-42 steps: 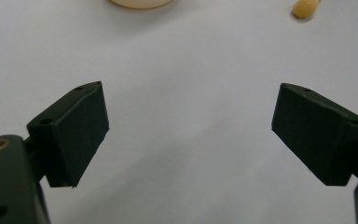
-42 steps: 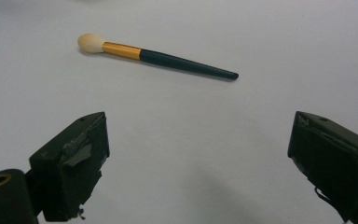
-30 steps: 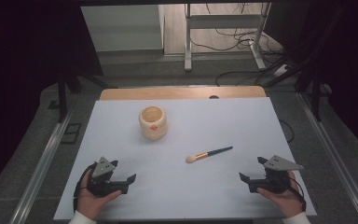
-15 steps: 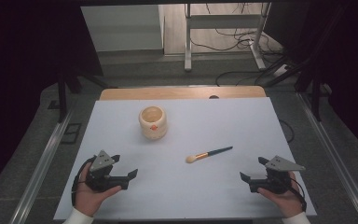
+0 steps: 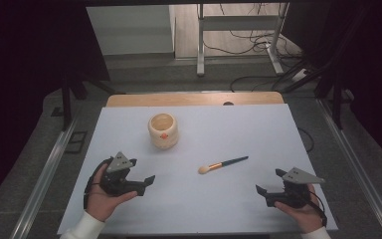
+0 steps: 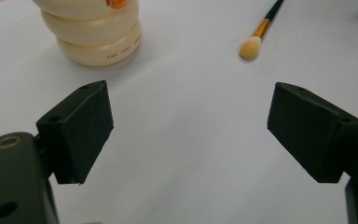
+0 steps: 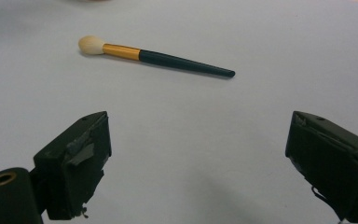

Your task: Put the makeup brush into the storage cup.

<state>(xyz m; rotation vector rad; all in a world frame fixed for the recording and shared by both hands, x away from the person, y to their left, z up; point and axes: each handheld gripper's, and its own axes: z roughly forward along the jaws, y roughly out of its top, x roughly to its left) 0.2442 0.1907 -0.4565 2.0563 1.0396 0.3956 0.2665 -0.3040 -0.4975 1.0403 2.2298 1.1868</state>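
Since the earlier frames, left gripper (image 5: 138,180) has shifted slightly inward over the white worktop (image 5: 219,209); right gripper (image 5: 268,188) has held position. Both stand with jaws wide apart, gripping nothing, near the worktop's front edge. Slim makeup brush with dark handle, gold ferrule and cream tip (image 5: 222,164) lies flat between them, ahead of both, touching neither. Cream ribbed ceramic cup (image 5: 163,130) stands upright farther off, ahead of left gripper.

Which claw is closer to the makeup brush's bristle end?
The left claw; the makeup brush points its cream bristle tip toward it, dark handle toward the right claw.
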